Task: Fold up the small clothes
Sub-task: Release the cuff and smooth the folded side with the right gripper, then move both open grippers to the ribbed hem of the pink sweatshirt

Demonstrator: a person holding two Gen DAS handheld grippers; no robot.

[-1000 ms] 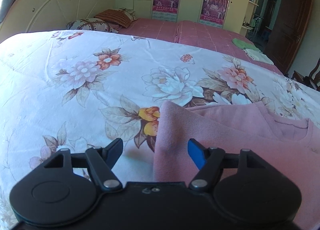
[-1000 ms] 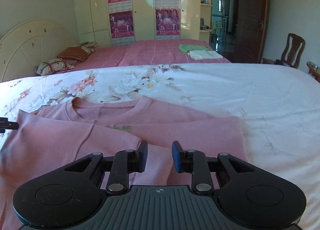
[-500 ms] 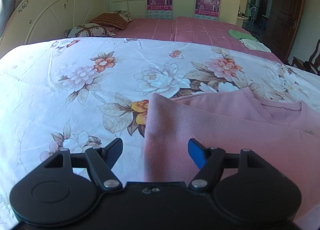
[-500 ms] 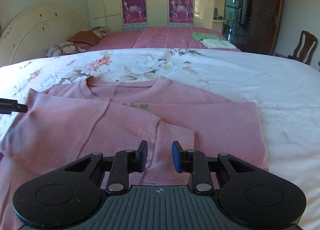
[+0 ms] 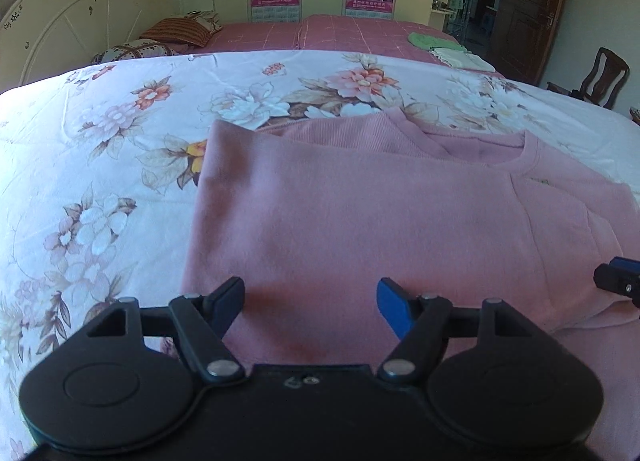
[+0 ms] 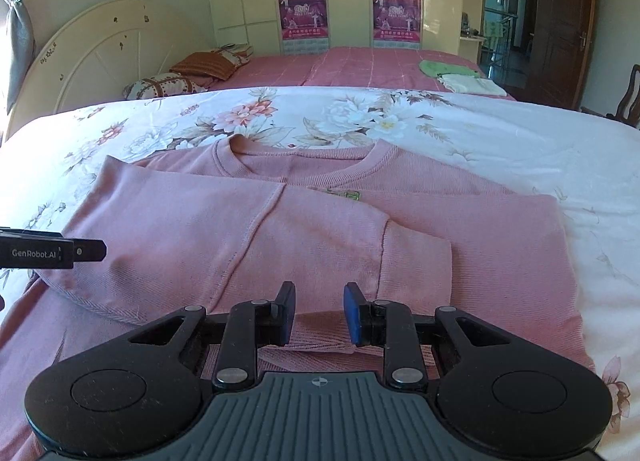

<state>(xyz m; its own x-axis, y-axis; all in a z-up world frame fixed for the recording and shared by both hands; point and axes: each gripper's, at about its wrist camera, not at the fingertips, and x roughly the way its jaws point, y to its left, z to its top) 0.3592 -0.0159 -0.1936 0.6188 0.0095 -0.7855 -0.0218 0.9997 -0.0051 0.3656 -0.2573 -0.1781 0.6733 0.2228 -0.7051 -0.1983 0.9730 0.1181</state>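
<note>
The left gripper (image 5: 310, 301) had slid over the soft pink knit sweater (image 6: 320, 229) on the floral bed quilt (image 6: 500, 133), jaws wide, empty; the right gripper (image 6: 319, 311) hovered narrowly parted, empty. Limp and light, the sweater was probably best pinched at its hem.

Daylight was bright and bluish, strongest at the left edge of the bedspread (image 6: 500, 133). Fisheye bending curved its far edge; corners vignetted dark
</note>
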